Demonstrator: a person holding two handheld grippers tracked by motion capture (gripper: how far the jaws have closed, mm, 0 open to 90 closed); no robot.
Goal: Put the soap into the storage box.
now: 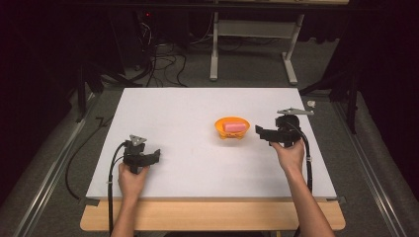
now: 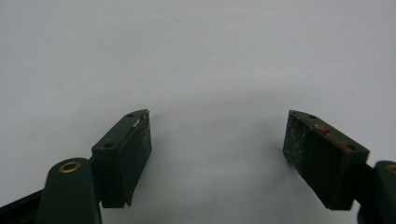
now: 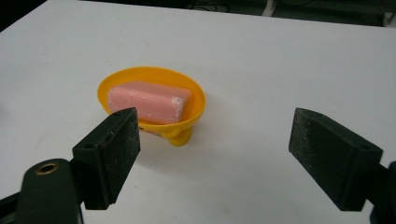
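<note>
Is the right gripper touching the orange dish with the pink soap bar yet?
Apart. In the right gripper view, the right gripper is open, with bare white table between its fingers and the orange dish; the high view shows the same gap.

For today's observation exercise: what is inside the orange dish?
A pink bar of soap lies inside the orange dish. The dish floor beneath the soap is covered.

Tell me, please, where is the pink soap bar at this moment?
The pink soap bar lies inside the orange dish, right of the table's centre in the high view. The open right claw is beside it, not touching.
</note>
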